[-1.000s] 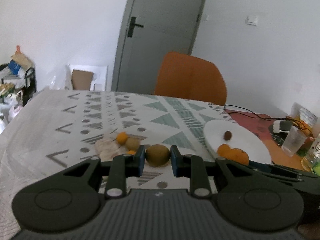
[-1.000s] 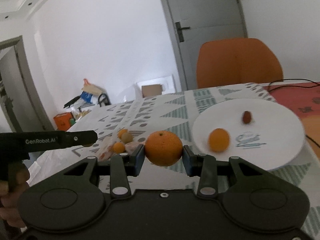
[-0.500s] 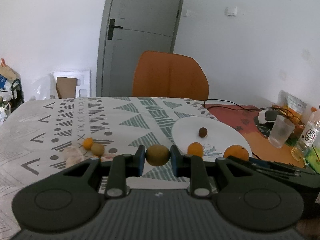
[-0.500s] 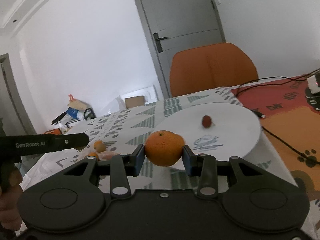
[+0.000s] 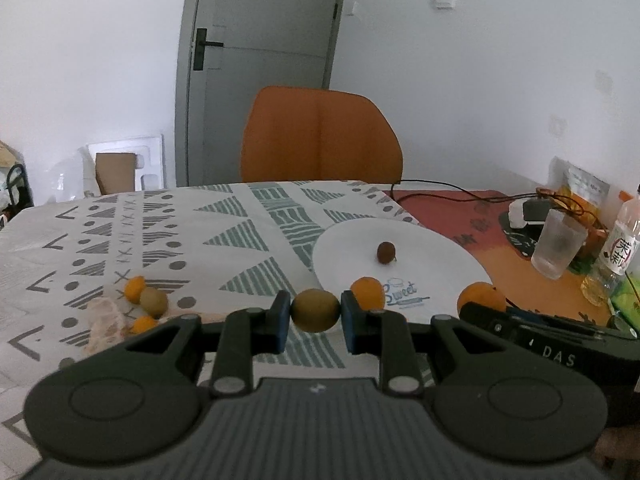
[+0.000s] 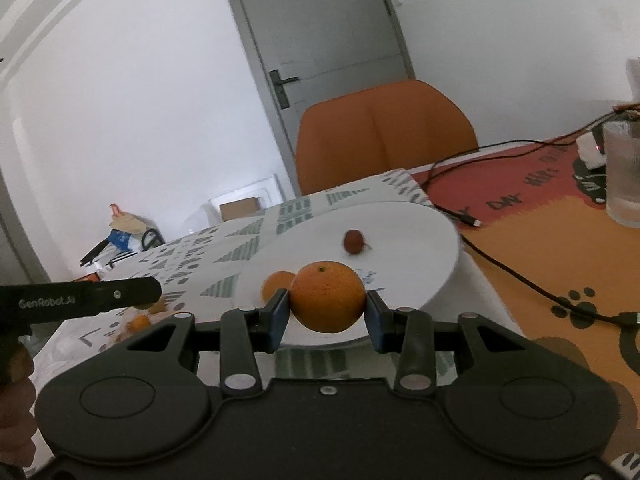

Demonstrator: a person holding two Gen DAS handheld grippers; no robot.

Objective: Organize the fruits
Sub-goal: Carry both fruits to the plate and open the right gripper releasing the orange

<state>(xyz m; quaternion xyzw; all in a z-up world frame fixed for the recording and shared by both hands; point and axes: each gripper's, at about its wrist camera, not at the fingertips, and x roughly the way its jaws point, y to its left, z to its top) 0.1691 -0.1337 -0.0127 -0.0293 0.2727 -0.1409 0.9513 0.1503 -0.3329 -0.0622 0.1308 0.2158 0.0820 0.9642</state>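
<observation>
"GenRobot.AI" is printed on the left gripper [image 6: 80,302]; the left gripper [image 5: 314,314] is clamped on a kiwi [image 5: 315,310]. "Sweet" marks the white plate [image 5: 432,256], which holds a small orange [image 5: 367,293] and a brown fruit [image 5: 386,253]. The right gripper [image 6: 327,312] clamps an orange [image 6: 327,297] over the plate's near rim. A glass [image 5: 557,249] stands at far right.
</observation>
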